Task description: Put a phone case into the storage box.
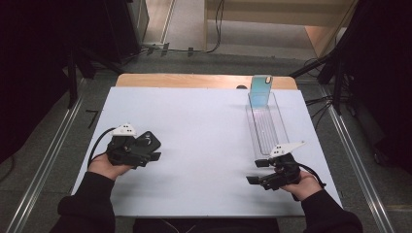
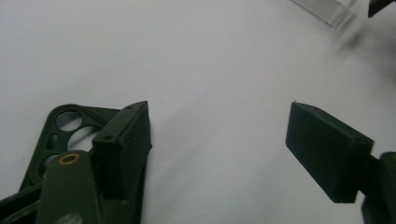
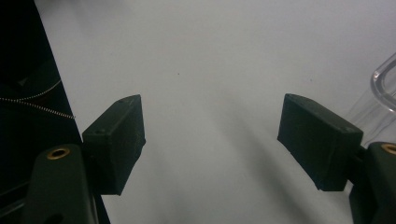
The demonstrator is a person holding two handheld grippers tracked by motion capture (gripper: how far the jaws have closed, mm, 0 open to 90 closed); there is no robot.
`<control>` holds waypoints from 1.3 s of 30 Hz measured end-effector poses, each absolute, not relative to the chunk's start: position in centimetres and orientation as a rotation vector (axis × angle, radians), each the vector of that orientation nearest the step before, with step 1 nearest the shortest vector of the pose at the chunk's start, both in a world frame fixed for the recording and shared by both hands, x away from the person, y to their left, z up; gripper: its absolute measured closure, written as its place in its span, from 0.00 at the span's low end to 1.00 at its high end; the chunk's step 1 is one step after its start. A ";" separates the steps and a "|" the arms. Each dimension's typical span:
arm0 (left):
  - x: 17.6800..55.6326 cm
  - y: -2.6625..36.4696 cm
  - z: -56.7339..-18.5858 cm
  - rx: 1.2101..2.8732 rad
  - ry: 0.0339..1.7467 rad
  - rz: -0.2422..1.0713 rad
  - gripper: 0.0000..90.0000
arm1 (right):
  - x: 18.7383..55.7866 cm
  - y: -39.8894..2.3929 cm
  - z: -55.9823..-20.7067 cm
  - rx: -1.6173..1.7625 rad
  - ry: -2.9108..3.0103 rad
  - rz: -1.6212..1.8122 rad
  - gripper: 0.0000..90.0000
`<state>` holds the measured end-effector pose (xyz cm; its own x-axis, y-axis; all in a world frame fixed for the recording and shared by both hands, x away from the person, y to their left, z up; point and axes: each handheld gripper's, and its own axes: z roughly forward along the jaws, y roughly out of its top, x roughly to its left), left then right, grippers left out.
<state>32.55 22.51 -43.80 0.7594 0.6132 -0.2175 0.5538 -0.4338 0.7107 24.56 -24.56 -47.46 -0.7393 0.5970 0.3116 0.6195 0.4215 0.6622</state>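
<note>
A black phone case (image 1: 148,141) with round camera cut-outs lies flat on the white table at the left. My left gripper (image 1: 154,148) is right beside it and stands open. In the left gripper view the black phone case (image 2: 63,128) sits under and behind the left jaw, with bare table between the jaws of the left gripper (image 2: 219,133). A teal phone case (image 1: 261,91) stands upright at the far end of a clear tray (image 1: 278,127). My right gripper (image 1: 256,172) is open just in front of the tray's near end, and the right gripper (image 3: 210,123) has nothing between its fingers.
The white board (image 1: 204,126) covers most of the table, with a strip of wood at its far edge. The tray's rounded corner (image 3: 384,77) shows at the right of the right gripper view. The board's dark edge (image 3: 42,60) runs down that view's left side.
</note>
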 end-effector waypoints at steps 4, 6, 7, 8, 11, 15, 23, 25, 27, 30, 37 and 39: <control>33.5 23.1 -44.0 2.150 0.919 0.071 0.18 | 24.5 -24.5 -47.5 -1.111 -2.628 -1.237 0.24; 34.0 23.3 -44.1 2.177 0.934 0.079 0.14 | 24.5 -24.5 -47.5 -1.110 -2.630 -1.238 0.24; 34.2 23.4 -44.1 2.188 0.923 0.078 0.12 | 24.5 -24.6 -47.4 -1.109 -2.630 -1.238 0.24; 34.4 23.5 -44.2 2.179 0.920 0.054 0.05 | 24.4 -24.6 -47.4 -1.111 -2.628 -1.239 0.24; 35.0 24.0 -44.4 2.151 0.891 0.011 0.00 | 24.4 -24.7 -47.4 -1.115 -2.626 -1.241 0.24; 35.5 24.8 -44.7 2.154 0.892 -0.001 0.00 | 24.4 -24.7 -47.4 -1.120 -2.623 -1.243 0.24; 35.9 25.8 -44.3 2.212 0.875 0.130 0.01 | 24.4 -24.7 -47.3 -1.120 -2.618 -1.243 0.24; 36.0 26.1 -44.4 2.211 0.887 0.133 0.01 | 24.4 -24.7 -47.3 -1.121 -2.618 -1.244 0.24; 36.0 26.3 -44.5 2.210 0.889 0.135 0.01 | 24.4 -24.8 -47.3 -1.126 -2.614 -1.246 0.24; 36.1 26.6 -44.7 2.202 0.898 0.141 0.02 | 24.4 -24.8 -47.3 -1.128 -2.613 -1.245 0.24; 36.2 26.5 -45.2 2.220 0.901 0.170 0.06 | 24.4 -24.8 -47.4 -1.128 -2.612 -1.239 0.24; 36.2 26.5 -45.4 2.224 0.906 0.171 0.06 | 24.4 -24.8 -47.4 -1.131 -2.613 -1.242 0.24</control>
<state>36.17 26.47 -45.39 0.7446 0.6532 -0.1376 0.5579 -0.4957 0.6656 24.42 -24.81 -47.37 -0.7345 0.5982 0.3204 0.6262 0.4155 0.6598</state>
